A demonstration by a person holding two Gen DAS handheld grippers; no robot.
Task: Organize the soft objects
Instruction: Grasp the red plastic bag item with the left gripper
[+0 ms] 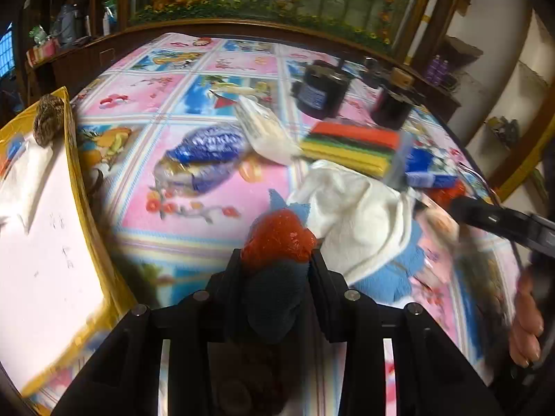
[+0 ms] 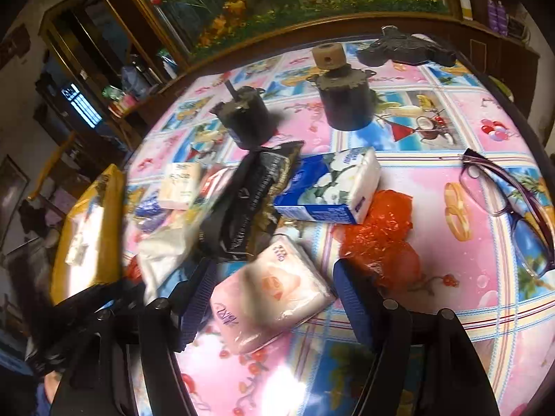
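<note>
The right gripper (image 2: 274, 305) hangs low over the flowery tablecloth (image 2: 451, 180) with its 2 fingers spread wide, and the pink tissue pack (image 2: 274, 294) lies right in the gap between them, not yet squeezed as far as I can see. The pack's long axis runs on a slant, from the near left corner up toward the far right, so it sits crosswise to the fingers rather than along them; its far right corner lies close to the right finger, and the left finger stands just beside its near end. Closing from here should, I think, catch it across its shorter width. The left gripper (image 1: 277, 260) is busy already: its fingers are pinched on a dark blue cloth (image 1: 277, 298) with a red plastic wad (image 1: 279, 237) bunched at the tips. So the right hand is the nearer 1 to the pack, with the blue tissue box (image 2: 329, 187) and crumpled red bag (image 2: 378, 235) just beyond it.
</note>
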